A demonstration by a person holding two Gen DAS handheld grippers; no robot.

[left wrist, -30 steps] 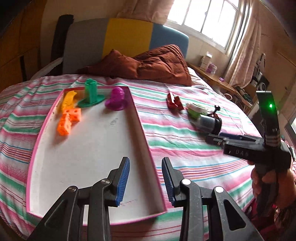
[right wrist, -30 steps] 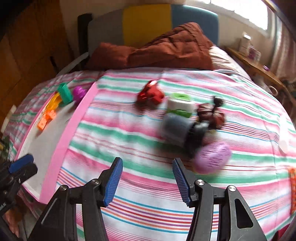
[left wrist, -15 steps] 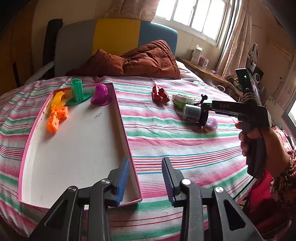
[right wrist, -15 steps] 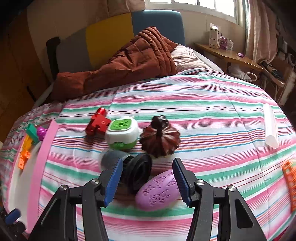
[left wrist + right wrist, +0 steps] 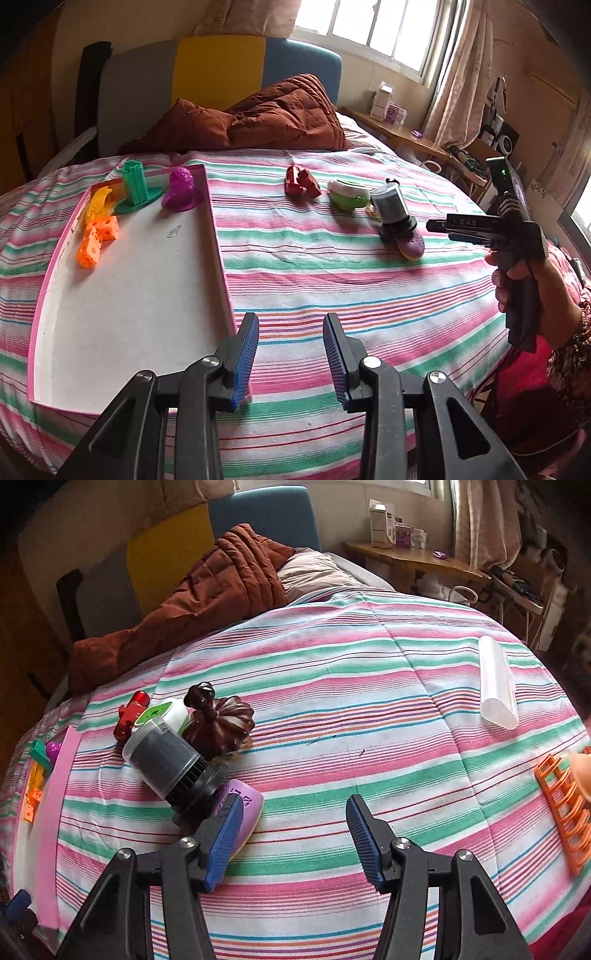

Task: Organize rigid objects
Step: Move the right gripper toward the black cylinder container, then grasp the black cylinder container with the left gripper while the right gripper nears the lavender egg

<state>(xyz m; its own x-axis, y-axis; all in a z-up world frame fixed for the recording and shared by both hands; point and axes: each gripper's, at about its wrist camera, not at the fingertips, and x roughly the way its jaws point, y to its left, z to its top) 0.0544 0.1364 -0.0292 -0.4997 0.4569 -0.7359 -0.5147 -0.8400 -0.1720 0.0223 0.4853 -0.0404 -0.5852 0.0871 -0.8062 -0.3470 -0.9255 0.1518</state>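
The step in hand looks like picking the next loose piece off the striped bed (image 5: 332,709) for the pink-rimmed tray (image 5: 218,236). The right gripper (image 5: 291,830) hangs low over the bedspread with its jaws fairly wide and empty. The purple oval piece (image 5: 249,806) lies just behind its left pad at lower left of the right wrist frame, touching the black-capped grey canister (image 5: 166,760). To do this well, the jaws should centre on one piece only, straddle its narrow sides and close without nudging the canister, which lies tipped and may roll. The brown pumpkin-shaped piece (image 5: 221,723), the green-and-white box (image 5: 166,712) and the red piece (image 5: 129,716) crowd together behind it, so a clean approach from the open near side seems safest.

The left gripper (image 5: 291,354) sits by the tray's near right corner, jaws narrow and empty. The tray at left of that frame holds green, purple, yellow and orange pieces along its far edge.

Against the frame half a second ago, the right gripper has swung rightward: the purple piece then lay between the pads and now sits off to the left. An orange rack (image 5: 565,805), partly cut off, has come into view at right.
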